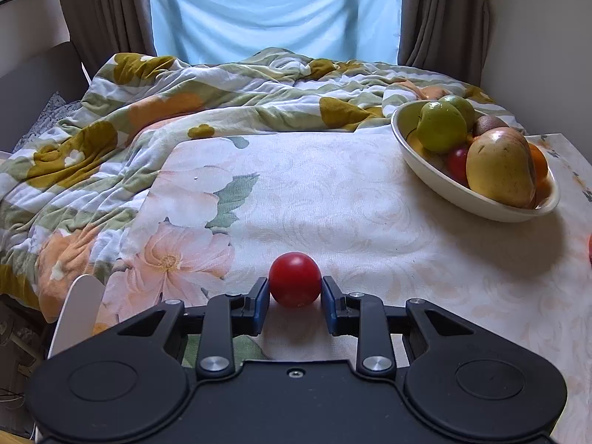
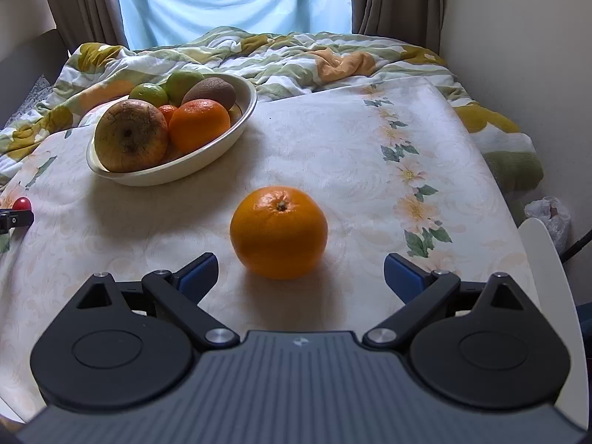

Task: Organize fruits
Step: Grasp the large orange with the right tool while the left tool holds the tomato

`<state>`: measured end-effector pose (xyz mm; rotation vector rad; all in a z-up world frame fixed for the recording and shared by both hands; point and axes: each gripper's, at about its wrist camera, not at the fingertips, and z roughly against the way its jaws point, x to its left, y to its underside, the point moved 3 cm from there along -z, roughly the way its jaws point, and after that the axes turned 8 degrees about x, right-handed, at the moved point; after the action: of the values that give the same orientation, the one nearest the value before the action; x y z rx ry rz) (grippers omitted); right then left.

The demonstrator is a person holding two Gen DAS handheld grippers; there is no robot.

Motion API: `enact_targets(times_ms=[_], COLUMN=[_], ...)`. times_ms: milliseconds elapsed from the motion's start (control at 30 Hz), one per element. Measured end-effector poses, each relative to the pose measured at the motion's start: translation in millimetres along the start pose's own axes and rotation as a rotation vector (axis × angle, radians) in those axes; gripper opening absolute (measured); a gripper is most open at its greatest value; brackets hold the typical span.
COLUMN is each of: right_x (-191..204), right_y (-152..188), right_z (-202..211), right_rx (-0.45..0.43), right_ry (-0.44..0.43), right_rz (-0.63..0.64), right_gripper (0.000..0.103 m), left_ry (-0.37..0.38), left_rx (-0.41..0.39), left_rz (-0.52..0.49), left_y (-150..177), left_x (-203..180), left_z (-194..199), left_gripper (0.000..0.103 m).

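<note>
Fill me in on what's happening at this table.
A person is sorting fruit with two handheld grippers. The left gripper is shut on a small red fruit on the floral cloth. The right gripper is open, just short of a loose orange, not touching it. A cream bowl already holds several fruits.

A rumpled floral quilt (image 1: 185,111) lies behind the flowered tablecloth (image 1: 333,203) — brown curtains (image 1: 100,11) beyond.
</note>
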<state>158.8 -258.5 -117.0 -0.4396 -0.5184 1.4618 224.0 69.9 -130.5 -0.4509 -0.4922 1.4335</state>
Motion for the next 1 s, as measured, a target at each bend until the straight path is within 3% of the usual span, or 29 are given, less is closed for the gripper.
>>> enact_targets(times_ms=[400, 533, 600, 1000], right_x=[4.7, 6.3, 8.2, 15.0], right_y=[-8.4, -11.8, -12.5, -14.5], right_z=[-9.7, -14.7, -16.3, -0.1], right_rx=[-0.004, 0.003, 0.008, 0.027], right_ry=[-0.011, -0.023, -0.033, -0.066], right_rz=[-0.008, -0.012, -0.005, 0.008], right_gripper=[0.102, 0.094, 0.076, 0.075], left_ry=[0.021, 0.018, 0.018, 0.032], left_rx=[0.014, 0.016, 0.016, 0.003], left_rz=[0.031, 0.033, 0.037, 0.074], left_y=[10.7, 13.6, 14.5, 14.2], left_x=[-0.8, -1.8, -2.6, -10.4], left_z=[9.3, 11.8, 13.4, 50.6], left_gripper=[0.033, 0.033, 0.033, 0.033])
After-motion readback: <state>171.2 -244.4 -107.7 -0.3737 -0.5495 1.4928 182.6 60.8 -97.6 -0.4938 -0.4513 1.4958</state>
